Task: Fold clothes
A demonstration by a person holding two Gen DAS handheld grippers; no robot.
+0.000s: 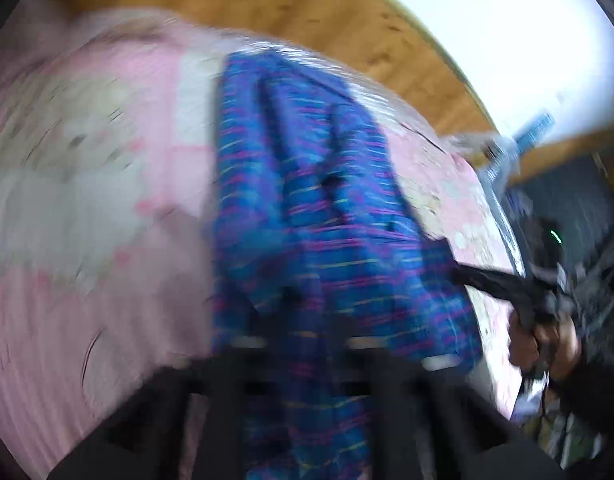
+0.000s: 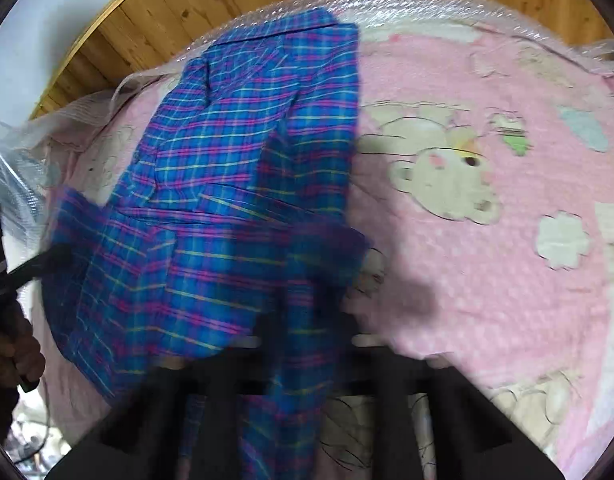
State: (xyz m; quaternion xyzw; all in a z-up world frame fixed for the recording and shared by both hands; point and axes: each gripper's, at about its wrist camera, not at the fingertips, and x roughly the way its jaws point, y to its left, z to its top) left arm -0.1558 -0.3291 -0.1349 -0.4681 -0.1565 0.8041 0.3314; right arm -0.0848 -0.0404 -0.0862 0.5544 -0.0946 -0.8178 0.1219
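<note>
Your left gripper sits at the near end of the blue plaid shirt, and the cloth runs straight down between its 2 fingers and on past them toward the camera. The fingers look clamped on that fold, though the left wrist view is smeared with motion, so the exact bite is hard to read. From there the shirt stretches away from you across the pink blanket, reaching toward the wooden headboard.

Your right gripper has the same garment between its fingers: a strip of the plaid fabric hangs through the gap and below it, so it too appears closed on the shirt. In the right wrist view the shirt spreads up and to the left of the gripper, rumpled, with its far edge lying on the bubble wrap at the head of the bed. To the right of the gripper the blanket lies bare, showing its cartoon print.

Each camera catches the other tool. In the left wrist view, your right hand grips its handle at the shirt's right edge. In the right wrist view, your left hand holds its tool at the far left, with the dark fingers touching the shirt's left corner.
</note>
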